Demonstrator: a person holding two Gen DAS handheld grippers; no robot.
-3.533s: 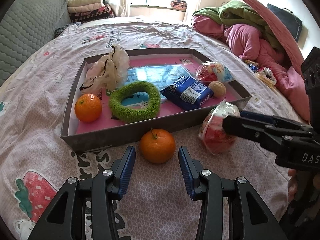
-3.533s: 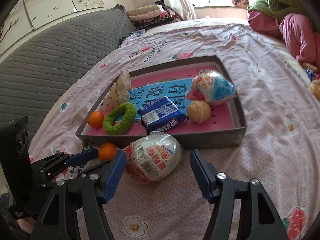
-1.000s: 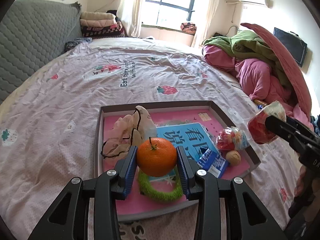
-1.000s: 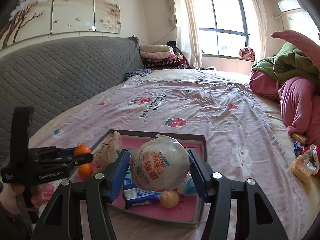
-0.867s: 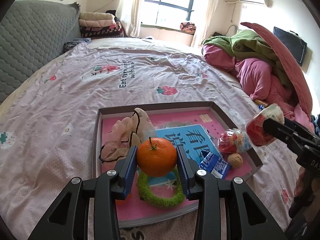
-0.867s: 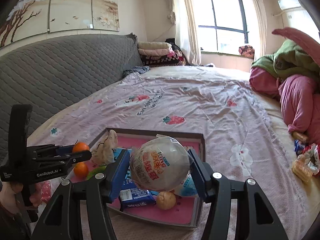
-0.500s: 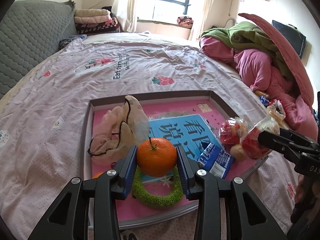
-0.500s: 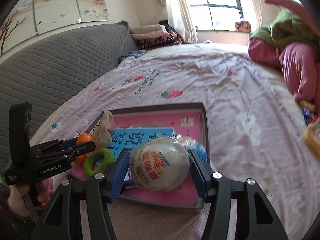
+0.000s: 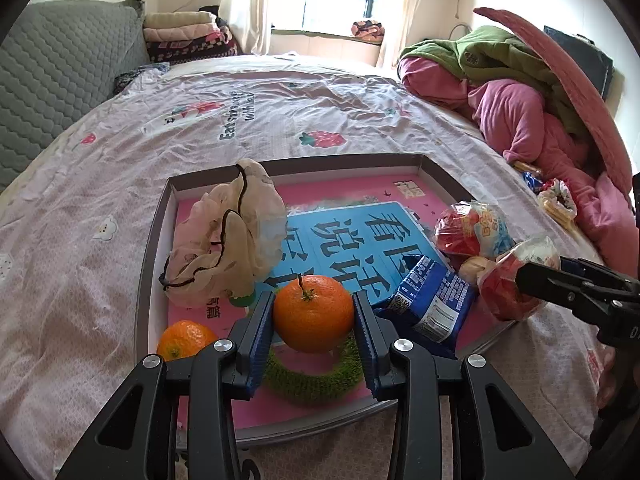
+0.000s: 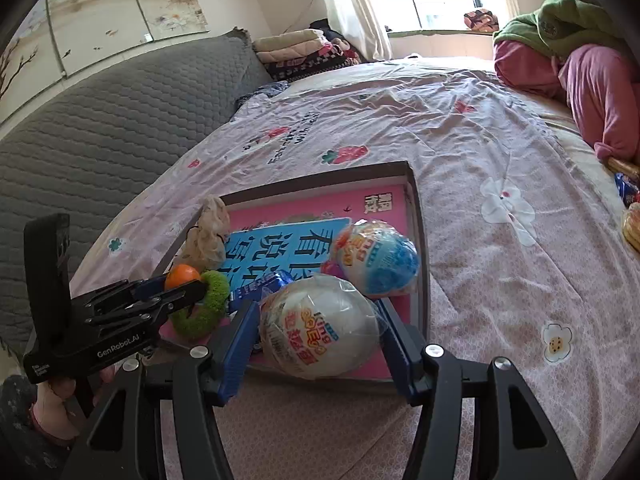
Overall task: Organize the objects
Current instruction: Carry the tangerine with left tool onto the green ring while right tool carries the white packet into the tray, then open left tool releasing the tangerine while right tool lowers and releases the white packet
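Note:
My left gripper [image 9: 313, 320] is shut on an orange [image 9: 313, 312] and holds it just above the green ring [image 9: 316, 382] at the near end of the box tray [image 9: 149, 272]. My right gripper [image 10: 318, 334] is shut on a wrapped toy egg [image 10: 320, 330] over the tray's near right corner [image 10: 420, 240]. The left gripper with its orange [image 10: 182, 275] shows in the right wrist view. The right gripper and egg [image 9: 508, 280] show in the left wrist view.
In the tray lie a second orange [image 9: 185, 339], a crumpled cloth bag [image 9: 228, 240], a blue snack pack [image 9: 432, 300], another wrapped egg [image 9: 472, 232] and a small round bun [image 9: 474, 268]. Piled bedding [image 9: 520, 92] lies on the right. A grey headboard [image 10: 100, 120] stands on the left.
Both grippers closed on the orange and the egg on the bedspread, lifted them, and have come down over the tray, lower and closer than half a second ago.

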